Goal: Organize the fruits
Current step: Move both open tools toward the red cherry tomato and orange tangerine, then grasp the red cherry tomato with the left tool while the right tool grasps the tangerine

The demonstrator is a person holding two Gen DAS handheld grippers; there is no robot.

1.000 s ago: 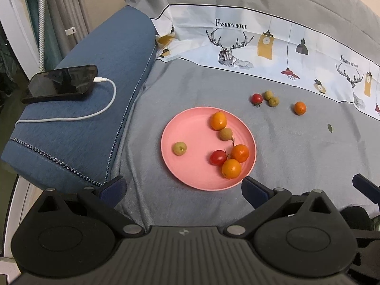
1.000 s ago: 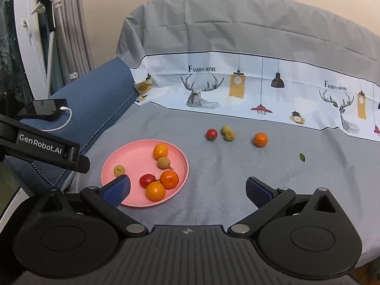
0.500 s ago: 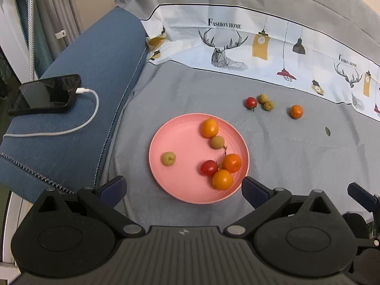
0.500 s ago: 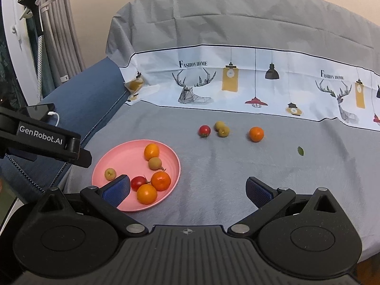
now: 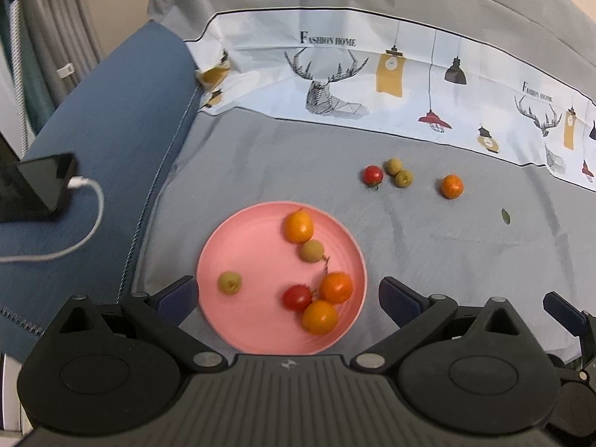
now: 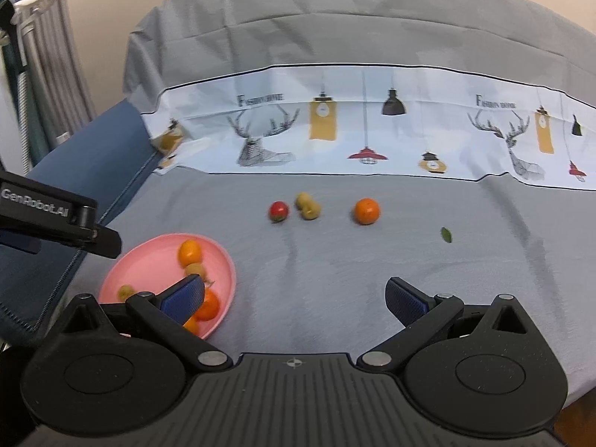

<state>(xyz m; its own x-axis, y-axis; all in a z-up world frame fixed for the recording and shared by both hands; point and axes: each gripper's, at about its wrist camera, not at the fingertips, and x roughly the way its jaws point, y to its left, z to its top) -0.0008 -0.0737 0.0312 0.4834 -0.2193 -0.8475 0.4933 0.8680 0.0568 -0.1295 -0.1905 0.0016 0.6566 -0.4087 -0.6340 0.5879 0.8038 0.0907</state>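
Observation:
A pink plate (image 5: pixel 257 309) (image 6: pixel 145 260) lies on the grey cloth and holds several small fruits: oranges, a red tomato (image 5: pixel 297 297) and green-brown ones. Beyond it, loose on the cloth, lie a red tomato (image 5: pixel 373 175) (image 6: pixel 278 211), two green-brown fruits (image 5: pixel 398 172) (image 6: pixel 307 205) and an orange (image 5: pixel 452 186) (image 6: pixel 367 211). My left gripper (image 5: pixel 287 296) hangs open over the plate's near side, holding nothing. My right gripper (image 6: pixel 294 298) is open and empty, just right of the plate; its left finger (image 6: pixel 184 296) hides part of the plate's fruit.
A blue sofa arm (image 5: pixel 111 141) on the left carries a black phone (image 5: pixel 41 186) on a white cable (image 5: pixel 85 223). A small green leaf (image 5: pixel 505 216) (image 6: pixel 446 234) lies right of the loose orange. The printed white cloth band (image 6: pixel 372 138) rises behind.
Both grippers have shifted right and toward the loose fruit, which now appears larger; the plate has slid left and lower in the right wrist view. No fruit has moved.

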